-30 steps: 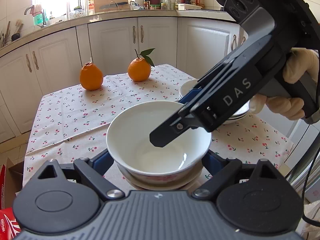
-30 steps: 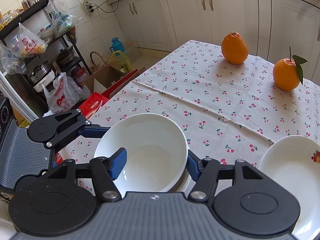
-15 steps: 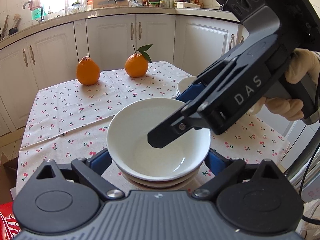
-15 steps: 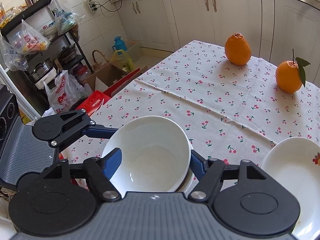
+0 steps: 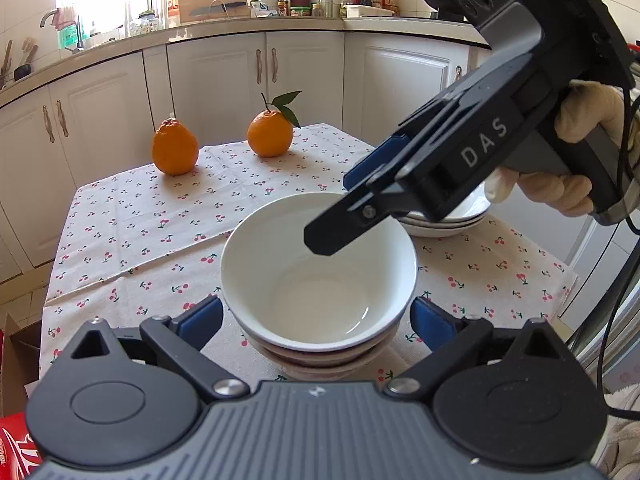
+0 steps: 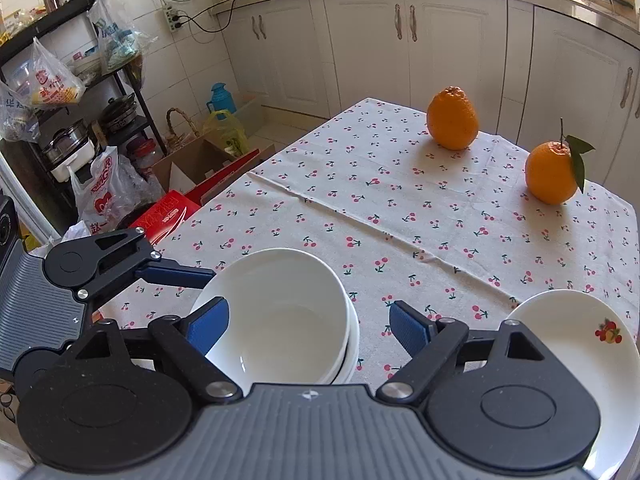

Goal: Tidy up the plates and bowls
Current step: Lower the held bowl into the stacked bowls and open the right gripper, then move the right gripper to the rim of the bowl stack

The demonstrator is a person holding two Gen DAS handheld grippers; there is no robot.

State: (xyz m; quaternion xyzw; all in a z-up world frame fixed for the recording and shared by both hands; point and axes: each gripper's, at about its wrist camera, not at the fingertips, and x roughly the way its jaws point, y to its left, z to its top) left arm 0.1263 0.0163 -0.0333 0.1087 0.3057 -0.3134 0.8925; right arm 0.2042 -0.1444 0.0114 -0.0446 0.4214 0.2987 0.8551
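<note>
- Your left hand-held gripper [image 5: 316, 316] sits low at the near edge of the surface [image 5: 132, 220], its jaws opening. The blue pads [image 5: 200, 320] stand clear on either side of the bowl stack, touching neither side.
- The top bowl [image 5: 320, 280], white and empty, rests nested on the stack of bowls [image 5: 320, 354] between those pads. The stack stands on the cherry-print cloth at the near end of the surface.
- Your right hand-held gripper [image 6: 308, 330] points down at the same stack from its other side, jaws opening. One pad hangs over the bowl's rim, the other stands off beside the stack; neither presses on the top bowl [image 6: 280, 316].
- In the left wrist view, the right hand-held gripper [image 5: 420, 184] reaches over the far rim of the bowl, gripped by your gloved hand [image 5: 560, 168].
- A stack of plates [image 5: 448, 220] lies to the right of the bowls, just beside them and partly hidden behind the right tool. The top plate [image 6: 580, 352] bears a fruit print.
- Two oranges [image 5: 175, 147] stand at the far end of the surface, well apart from the crockery; one orange [image 5: 270, 136] carries a leaf.
</note>
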